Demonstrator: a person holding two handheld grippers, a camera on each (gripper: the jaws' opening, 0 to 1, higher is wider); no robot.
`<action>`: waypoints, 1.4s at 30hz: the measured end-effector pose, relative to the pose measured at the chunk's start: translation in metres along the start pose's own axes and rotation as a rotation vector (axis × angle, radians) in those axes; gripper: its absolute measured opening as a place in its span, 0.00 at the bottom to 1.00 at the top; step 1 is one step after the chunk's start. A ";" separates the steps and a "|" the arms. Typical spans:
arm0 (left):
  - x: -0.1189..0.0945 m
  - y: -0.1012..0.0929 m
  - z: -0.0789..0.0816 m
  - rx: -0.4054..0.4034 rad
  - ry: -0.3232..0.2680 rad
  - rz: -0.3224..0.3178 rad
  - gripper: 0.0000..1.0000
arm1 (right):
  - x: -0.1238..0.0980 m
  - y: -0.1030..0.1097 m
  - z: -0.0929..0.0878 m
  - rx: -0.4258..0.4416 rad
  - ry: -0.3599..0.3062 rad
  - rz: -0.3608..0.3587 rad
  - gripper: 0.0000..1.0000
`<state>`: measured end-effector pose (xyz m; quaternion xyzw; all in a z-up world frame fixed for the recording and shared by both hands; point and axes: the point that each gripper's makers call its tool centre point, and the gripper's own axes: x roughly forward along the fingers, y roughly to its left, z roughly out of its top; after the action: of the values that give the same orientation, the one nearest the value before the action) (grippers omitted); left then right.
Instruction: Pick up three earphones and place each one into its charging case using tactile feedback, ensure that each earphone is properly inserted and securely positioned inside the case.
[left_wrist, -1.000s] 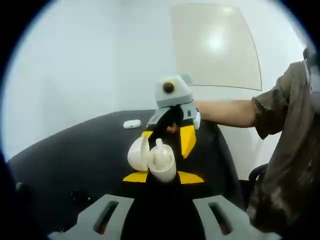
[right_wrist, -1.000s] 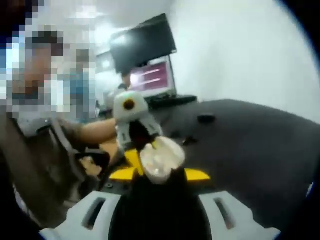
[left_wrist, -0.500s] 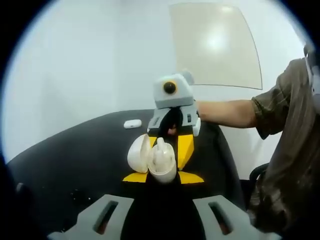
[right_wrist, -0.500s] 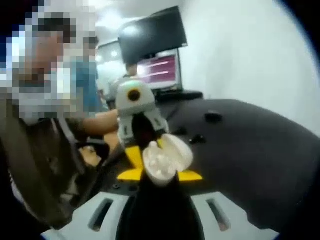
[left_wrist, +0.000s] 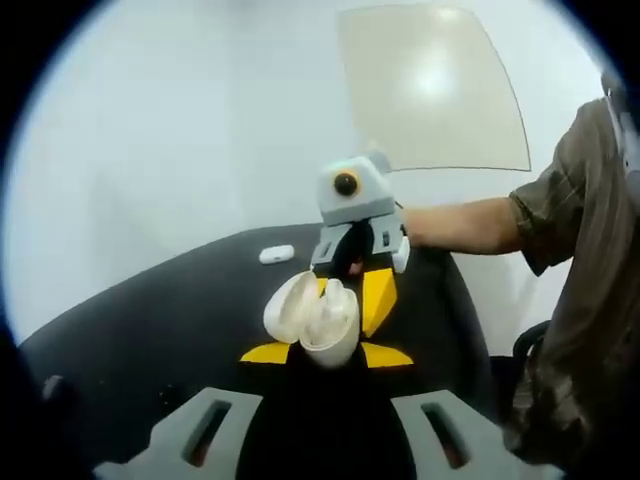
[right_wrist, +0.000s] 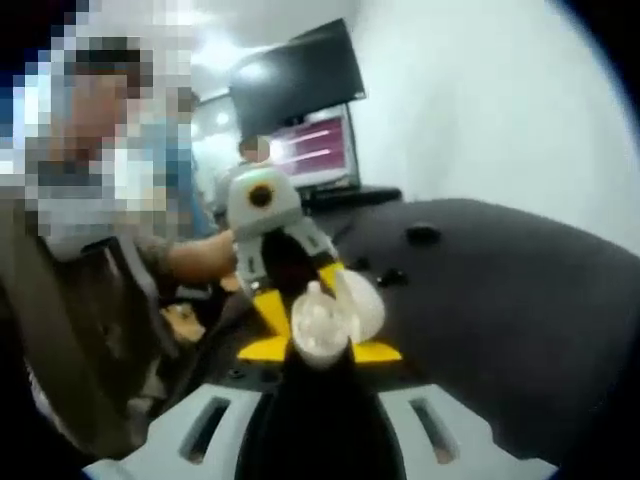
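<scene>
Tabletop (left_wrist: 150, 310) is black, walls white; each hand-held gripper holds the case (left_wrist: 328, 335).

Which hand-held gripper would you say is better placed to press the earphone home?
Right, probably. The right hand-held gripper faces the open charging case mouth, jaws beside the earphone; the left hand-held gripper seems to grip the case's base.

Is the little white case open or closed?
Open. In the left gripper view, the small white rounded charging case has its lid flipped back to one side, and a white earphone pokes up from inside.
</scene>
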<state>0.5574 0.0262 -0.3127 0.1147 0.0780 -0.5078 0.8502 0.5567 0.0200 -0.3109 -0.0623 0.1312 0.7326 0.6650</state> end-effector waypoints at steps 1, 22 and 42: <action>0.000 -0.001 0.000 -0.005 -0.002 -0.003 0.23 | 0.000 0.000 0.000 -0.003 -0.002 -0.001 0.22; 0.006 0.006 0.006 0.143 -0.046 0.003 0.31 | 0.007 0.001 0.002 0.073 0.001 0.021 0.22; -0.075 0.078 0.076 -0.260 -0.642 0.206 0.22 | -0.008 -0.032 0.007 -0.002 -0.067 -0.166 0.55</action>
<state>0.5922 0.1043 -0.2124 -0.1522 -0.1411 -0.4155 0.8856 0.5897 0.0170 -0.3056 -0.0490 0.1025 0.6767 0.7274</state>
